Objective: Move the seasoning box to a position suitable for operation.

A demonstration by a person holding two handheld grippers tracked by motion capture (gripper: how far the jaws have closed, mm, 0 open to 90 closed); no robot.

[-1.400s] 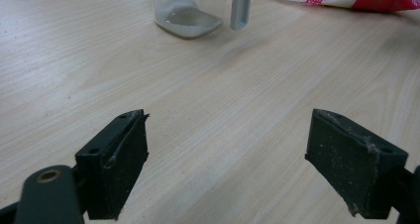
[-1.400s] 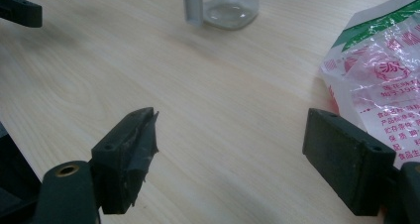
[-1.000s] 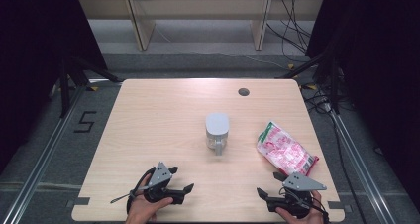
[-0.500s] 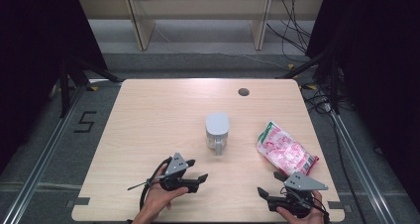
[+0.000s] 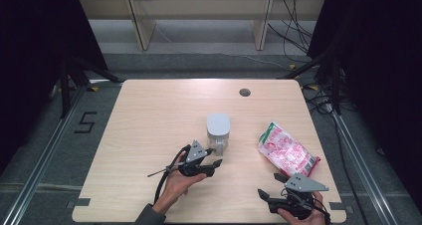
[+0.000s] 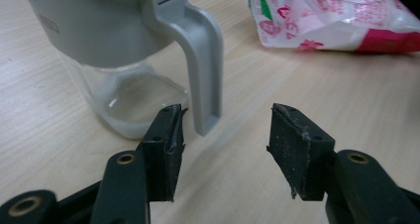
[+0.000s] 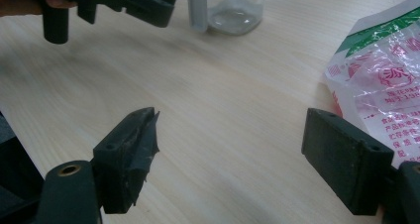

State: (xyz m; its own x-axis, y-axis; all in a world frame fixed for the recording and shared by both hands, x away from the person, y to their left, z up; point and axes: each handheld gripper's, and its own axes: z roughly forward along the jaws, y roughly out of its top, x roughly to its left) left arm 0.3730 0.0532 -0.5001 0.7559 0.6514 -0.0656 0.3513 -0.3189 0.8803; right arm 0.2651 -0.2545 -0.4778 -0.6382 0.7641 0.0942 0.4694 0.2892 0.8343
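A clear jug (image 5: 218,130) with a grey lid and grey handle stands mid-table. My left gripper (image 5: 214,164) sits just in front of it. In the left gripper view the jug (image 6: 114,50) is close, and its handle (image 6: 203,70) hangs just ahead of the gap of the left gripper (image 6: 225,130), nearer the left-hand jaw. The jaws have just been closing. They are open and no pad touches the handle. My right gripper (image 5: 269,185) rests open at the front right, beside a pink and white bag (image 5: 286,150). Nothing lies between the jaws of the right gripper (image 7: 237,135).
The wooden table (image 5: 149,115) has a small dark hole (image 5: 244,92) at the back. The bag (image 7: 381,85) lies close to the right gripper's right-hand jaw. Cables and shelf legs stand on the floor beyond the table's far edge.
My left hand has moved forward and right, from the front edge up to the jug. Its jaws stand narrower than before. The right hand has stayed in place.
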